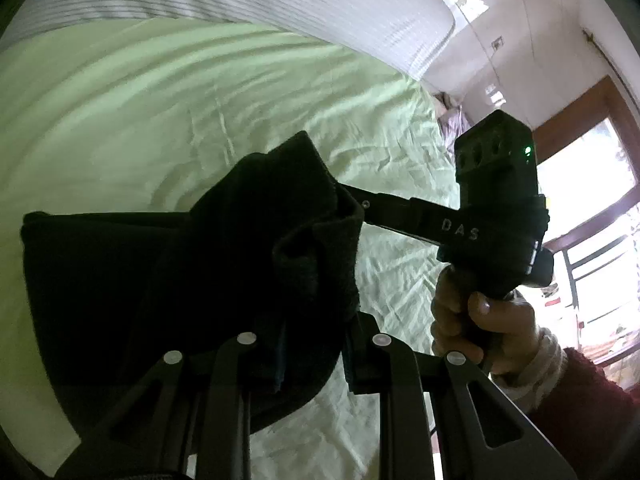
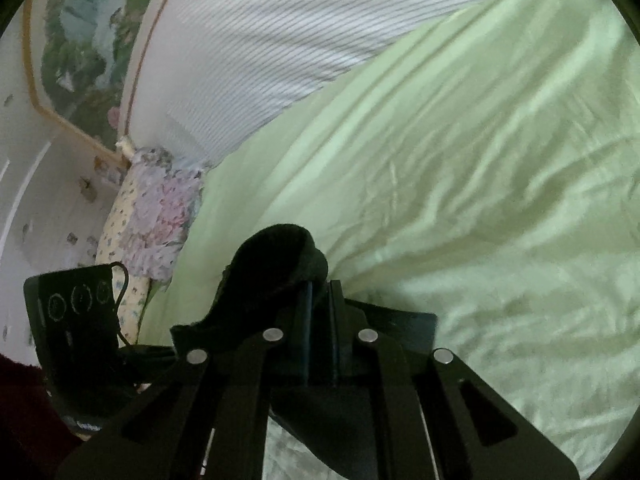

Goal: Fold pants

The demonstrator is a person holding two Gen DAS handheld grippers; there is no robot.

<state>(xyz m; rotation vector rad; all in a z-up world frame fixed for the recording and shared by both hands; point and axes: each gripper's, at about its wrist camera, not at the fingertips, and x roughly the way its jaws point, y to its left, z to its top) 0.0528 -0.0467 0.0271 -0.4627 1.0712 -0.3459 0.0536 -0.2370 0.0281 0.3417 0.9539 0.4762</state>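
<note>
The pants [image 1: 168,280] are black fleece, bunched and lifted above the green bedsheet [image 1: 160,112]. My left gripper [image 1: 310,356] is shut on a hanging fold of them. My right gripper [image 1: 352,206] reaches in from the right in the left wrist view and pinches the upper edge of the same cloth. In the right wrist view my right gripper [image 2: 320,300] is shut on the pants [image 2: 280,264], which bulge over its fingertips. The left gripper's body [image 2: 76,336] shows at the lower left of that view.
A white striped pillow or bolster [image 2: 260,52] lies along the head of the bed. A floral pillow [image 2: 156,224] sits at the bed's edge below a framed picture [image 2: 80,40]. A window [image 1: 592,240] and a wooden door frame are at the right.
</note>
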